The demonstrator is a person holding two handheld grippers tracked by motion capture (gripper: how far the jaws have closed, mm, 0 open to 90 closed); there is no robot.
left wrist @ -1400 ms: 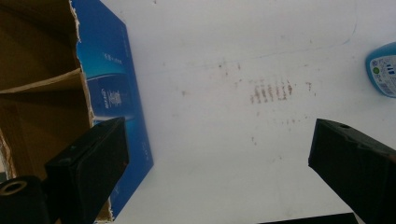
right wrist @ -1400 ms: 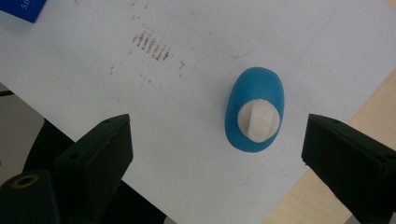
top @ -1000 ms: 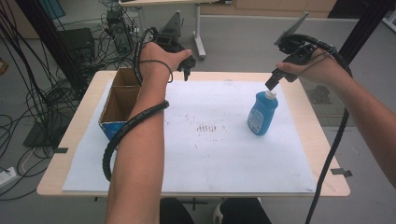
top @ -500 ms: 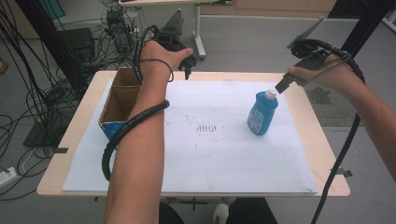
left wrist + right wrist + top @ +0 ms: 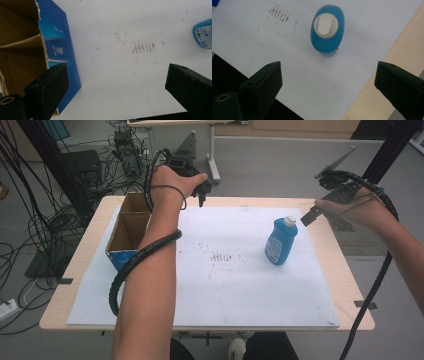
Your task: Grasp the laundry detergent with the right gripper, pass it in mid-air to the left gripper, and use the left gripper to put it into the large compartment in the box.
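At the left of the high view, an open cardboard box (image 5: 131, 227) with a blue outer face sits on the white sheet (image 5: 210, 285) that covers the wooden table (image 5: 350, 270). Its inside is split into compartments by a cardboard divider. In the left gripper view the box (image 5: 25, 50) takes up the left side of the frame.

Just right of the box, in the upper middle of the high view, the left gripper (image 5: 200, 195) hangs above the far edge of the sheet, with a coiled cable running down the forearm. In its own view its jaws stand wide apart with nothing between them but bare sheet and a patch of small reddish-brown marks (image 5: 142, 47).

Right of centre in the high view, the blue bottle (image 5: 280, 241) with a white cap stands upright on the sheet, well apart from the box. In the right gripper view it sits in the upper middle of the frame, seen from above (image 5: 327, 28).

At the upper right of the high view, the right gripper (image 5: 308, 216) hovers just beside the bottle's cap, not touching it. Its jaws are spread wide and empty, the bottle lying beyond them.
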